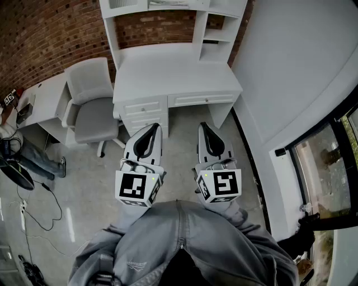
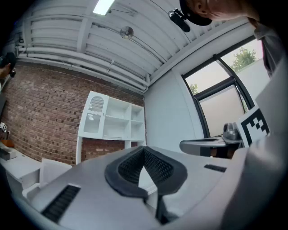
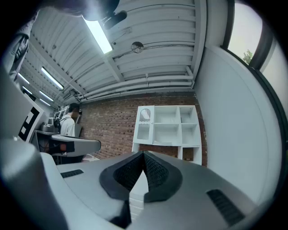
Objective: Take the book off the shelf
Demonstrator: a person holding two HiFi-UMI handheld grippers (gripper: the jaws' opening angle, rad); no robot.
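**A:** Head view first. What are the 2 claws doing?

**B:** The left gripper (image 1: 152,128) and the right gripper (image 1: 203,126) are side by side over the floor, just beyond the person's lap. Both point toward the white desk (image 1: 173,72). Each is clenched, tips together, with nothing in it.

**A:** And the book?

**B:** It's far off, on the shelf unit (image 1: 224,8) that stands on the desk against the brick wall (image 1: 45,33). A thin flat thing lies in a compartment at the top edge, and that looks to be the book (image 1: 168,3). It is well apart from both claws. A grey chair (image 1: 92,106) stands left of the desk.

**A:** Left gripper view?

**B:** The jaws meet at their tips. Behind the tips the dark ribbed pads frame a small gap with nothing in it. Past them stands the shelf unit, with the flat thing lying in its lower middle compartment. The right gripper shows at the right edge.

**A:** Right gripper view?

**B:** The same: jaws clenched on nothing. The shelf unit stands beyond them, to the right, and the flat thing is again in the lower middle compartment. A person (image 3: 68,123) stands far left by the brick wall.
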